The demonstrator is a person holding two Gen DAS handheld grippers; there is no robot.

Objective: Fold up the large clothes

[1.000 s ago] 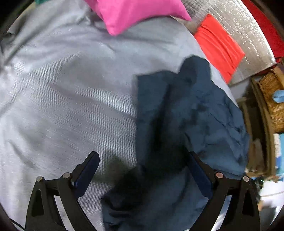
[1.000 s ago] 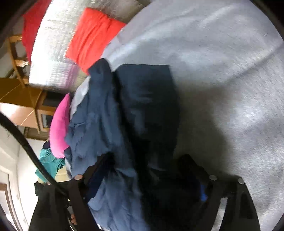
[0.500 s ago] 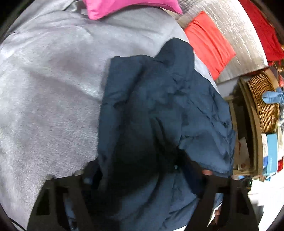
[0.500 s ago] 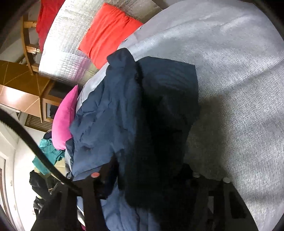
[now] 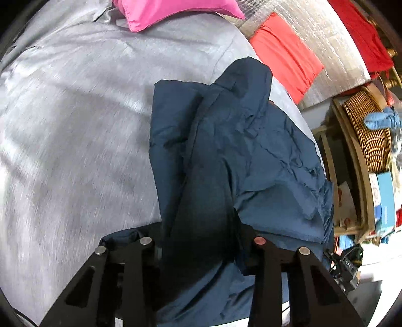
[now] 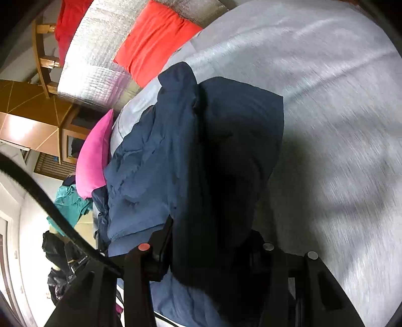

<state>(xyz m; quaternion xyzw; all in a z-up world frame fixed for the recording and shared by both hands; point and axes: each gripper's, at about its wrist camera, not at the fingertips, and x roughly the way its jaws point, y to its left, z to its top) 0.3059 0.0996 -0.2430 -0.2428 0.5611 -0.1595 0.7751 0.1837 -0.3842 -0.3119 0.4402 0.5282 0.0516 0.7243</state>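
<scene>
Left gripper (image 5: 201, 241): jaws closing, a dark fold of the navy garment (image 5: 241, 156) bunched between them, apparently pinched; pads hidden by cloth. Right gripper (image 6: 213, 244): jaws closing on another fold of the same garment (image 6: 181, 151), which drapes over its fingers. Garment: crumpled, lying on the grey bedspread (image 5: 75, 125). Beyond: pink pillow (image 5: 170, 10), red cushion (image 5: 284, 55) against a silver quilted panel (image 5: 326, 37); wicker basket (image 5: 369, 130) off the bed's side.

A home bedroom: grey bedspread (image 5: 75, 125), pink pillow (image 5: 160, 10), wicker basket (image 5: 366, 130) on a shelf.
</scene>
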